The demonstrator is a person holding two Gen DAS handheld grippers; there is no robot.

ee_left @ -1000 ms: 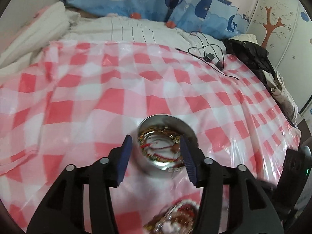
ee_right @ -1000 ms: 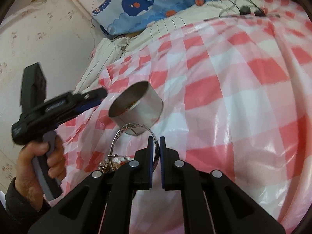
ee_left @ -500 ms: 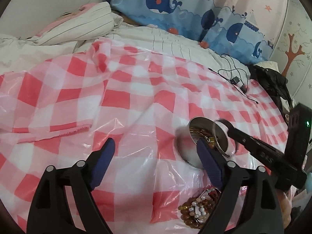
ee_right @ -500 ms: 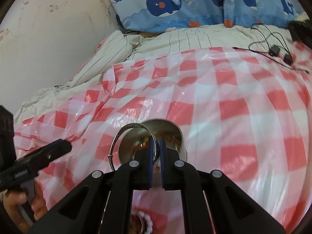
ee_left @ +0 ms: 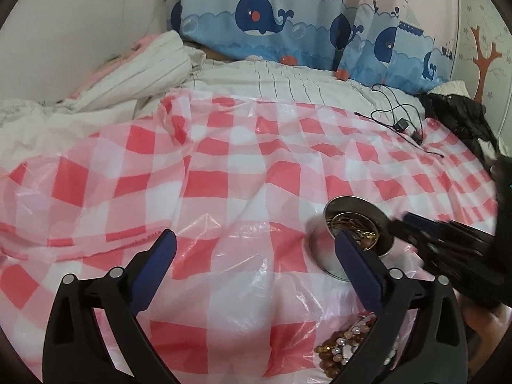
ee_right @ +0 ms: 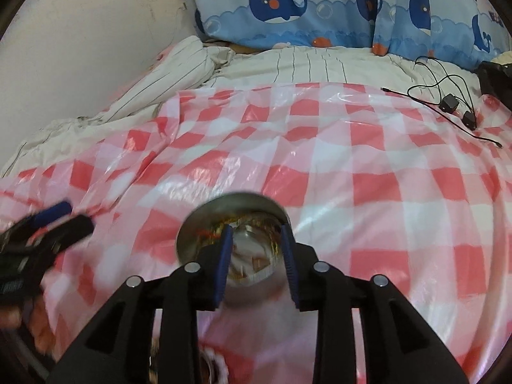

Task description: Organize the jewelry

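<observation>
A round metal tin (ee_left: 320, 249) with gold and red jewellery in it stands on the red-checked plastic sheet (ee_left: 224, 192). My left gripper (ee_left: 256, 249) hangs to its left, its jaws opening wide with nothing between them. My right gripper (ee_right: 256, 236) sits right over the tin (ee_right: 192, 224), jaws opening. A blurred silvery bangle (ee_right: 252, 256) shows between them above the tin's mouth, and the pads do not press on it. A pile of brown and pearl beads (ee_left: 345, 345) lies on the sheet in front of the tin. The right gripper (ee_left: 425, 230) appears blurred beside the tin.
Black cables with small adapters (ee_left: 403, 124) lie at the sheet's far right, next to a black garment (ee_left: 457, 118). Striped bedding (ee_right: 198, 60) and whale-print fabric (ee_right: 288, 3) lie behind. A wall stands on the left. A hand (ee_right: 12, 313) holds the left gripper.
My right jaws, shut on the silver bangle before, have come over the tin and parted, letting it go. My left jaws have widened and drawn left, away from the tin.
</observation>
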